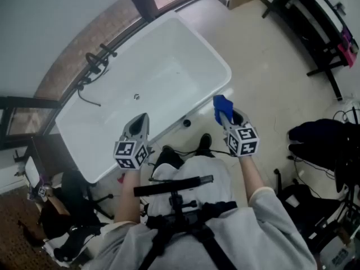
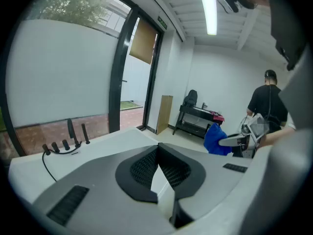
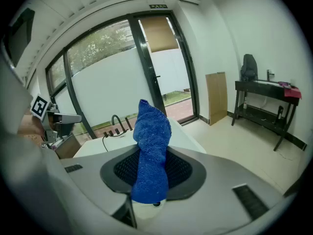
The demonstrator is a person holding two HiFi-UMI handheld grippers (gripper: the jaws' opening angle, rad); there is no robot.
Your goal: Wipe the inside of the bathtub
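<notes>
Lengthwise, blue cloth [image 3: 152,129] juts forward, pinched by right gripper [image 3: 149,154] — left gripper [image 2: 157,149] closed, empty.

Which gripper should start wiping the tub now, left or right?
Right, probably. The right gripper is shut on the blue cloth and sits just outside the near rim of the bathtub. The left gripper is shut with nothing between its jaws.

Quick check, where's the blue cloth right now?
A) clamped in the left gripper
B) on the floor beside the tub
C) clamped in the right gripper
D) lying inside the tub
C: the right gripper view shows the blue cloth pinched between the jaws of the right gripper, not in the bathtub; the left gripper is shut on nothing.
</notes>
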